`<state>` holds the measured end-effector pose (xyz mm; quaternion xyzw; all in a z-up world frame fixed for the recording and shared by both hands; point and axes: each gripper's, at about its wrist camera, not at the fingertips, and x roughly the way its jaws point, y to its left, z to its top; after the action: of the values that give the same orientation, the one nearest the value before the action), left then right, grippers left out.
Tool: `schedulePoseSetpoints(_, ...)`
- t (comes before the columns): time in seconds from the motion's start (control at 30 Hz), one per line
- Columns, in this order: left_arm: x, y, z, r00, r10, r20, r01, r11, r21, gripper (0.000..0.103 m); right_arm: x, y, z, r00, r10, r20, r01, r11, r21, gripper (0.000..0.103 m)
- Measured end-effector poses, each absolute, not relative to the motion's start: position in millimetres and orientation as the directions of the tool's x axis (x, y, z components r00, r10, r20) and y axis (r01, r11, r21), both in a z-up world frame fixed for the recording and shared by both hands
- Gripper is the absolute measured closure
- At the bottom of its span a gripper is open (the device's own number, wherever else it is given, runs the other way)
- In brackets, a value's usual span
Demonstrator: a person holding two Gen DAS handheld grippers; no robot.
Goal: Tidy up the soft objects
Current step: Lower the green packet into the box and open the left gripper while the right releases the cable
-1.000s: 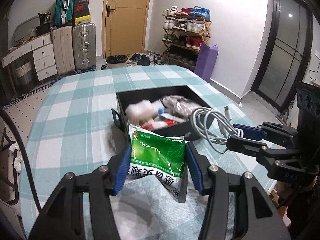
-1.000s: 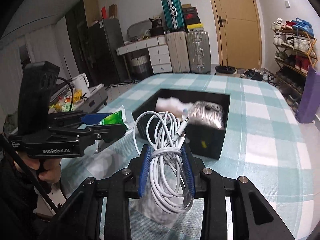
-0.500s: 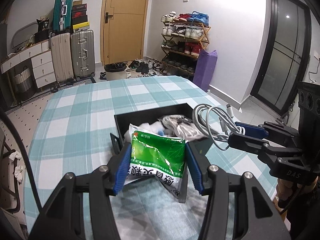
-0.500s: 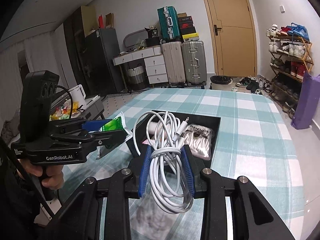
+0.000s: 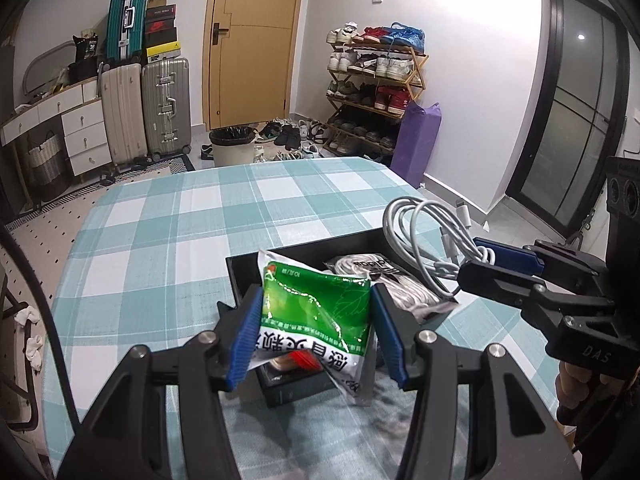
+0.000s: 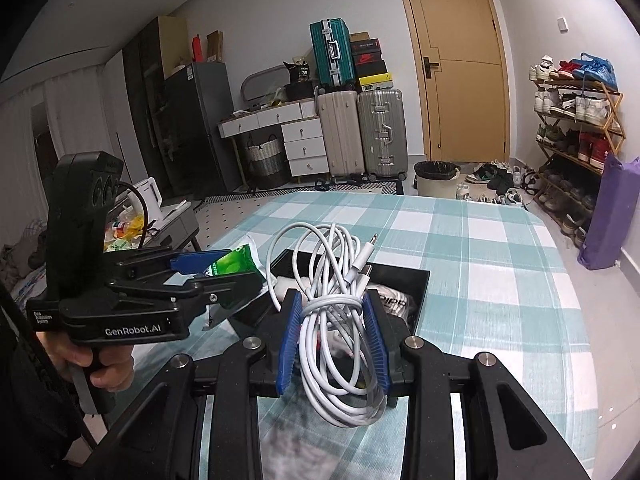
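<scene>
In the left wrist view, my left gripper (image 5: 316,330) sits at lower centre, its blue pads clamped on the green sachet (image 5: 318,314), held above the near edge of the black box (image 5: 244,276) on the checked tablecloth (image 5: 168,248). Right of it, my right gripper (image 5: 492,260) pinches the coiled white cable (image 5: 420,236) over the box, where a bagged white cord (image 5: 384,280) lies.

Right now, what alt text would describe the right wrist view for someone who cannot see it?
The right gripper clamps a coiled white cable above an open black box on a checked tablecloth. Beside it, the left gripper holds a green packet.
</scene>
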<state>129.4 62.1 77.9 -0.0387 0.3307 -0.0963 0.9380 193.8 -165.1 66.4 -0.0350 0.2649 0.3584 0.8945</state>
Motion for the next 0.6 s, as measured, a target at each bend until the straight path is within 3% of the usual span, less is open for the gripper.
schedulePoseSetpoints(0.6,169.4,56.3,43.7,0.724,-0.203,-0.660,0.160,0.979,-0.126,0.050,243.8,-144.4,44.9,0.585,0.589,-0.558,-0.647,0.754,0.116,0.071)
